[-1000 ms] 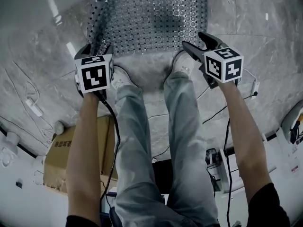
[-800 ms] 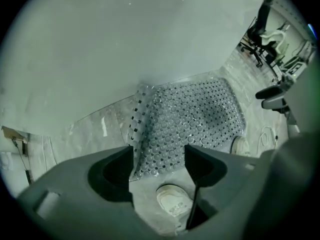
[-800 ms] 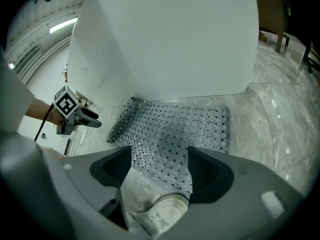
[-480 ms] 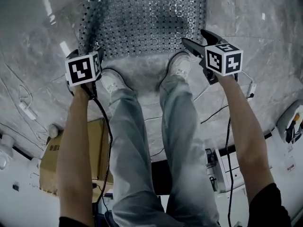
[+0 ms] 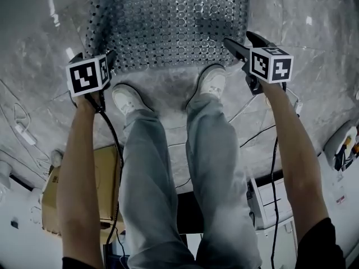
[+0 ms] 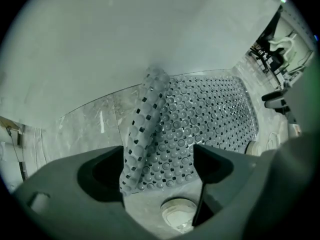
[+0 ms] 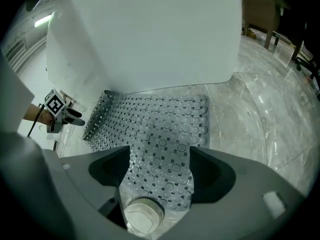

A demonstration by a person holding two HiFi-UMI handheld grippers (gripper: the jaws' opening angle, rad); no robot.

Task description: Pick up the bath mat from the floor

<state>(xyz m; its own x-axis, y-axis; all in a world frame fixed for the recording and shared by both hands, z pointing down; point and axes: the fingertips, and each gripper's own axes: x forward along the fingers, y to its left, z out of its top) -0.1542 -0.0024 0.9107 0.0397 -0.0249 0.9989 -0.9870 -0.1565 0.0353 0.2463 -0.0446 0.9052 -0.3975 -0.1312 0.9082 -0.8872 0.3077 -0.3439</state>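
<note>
The clear bath mat [image 5: 168, 21], studded with round bumps and holes, lies on the marble floor ahead of the person's shoes. Its left edge [image 6: 145, 114] is curled up. My left gripper [image 5: 107, 58] hangs over the mat's near left corner, pointing down. Its jaws have just been opening; the corner shows beyond the gap [image 6: 157, 166], untouched by the pads. My right gripper [image 5: 245, 42] is over the near right corner, its jaws also just widened and open, with the mat [image 7: 155, 124] below them and nothing gripped.
White shoes [image 5: 126, 98] [image 5: 212, 80] stand at the mat's near edge, each toe just under a gripper. A large white fixture [image 7: 145, 34] rises behind the mat. A cardboard box [image 5: 106, 172] and floor cables [image 5: 252, 139] lie behind the person.
Both grippers have sunk toward the floor and spread outward to the mat's near corners. The left gripper's jaws stand wider than before.
</note>
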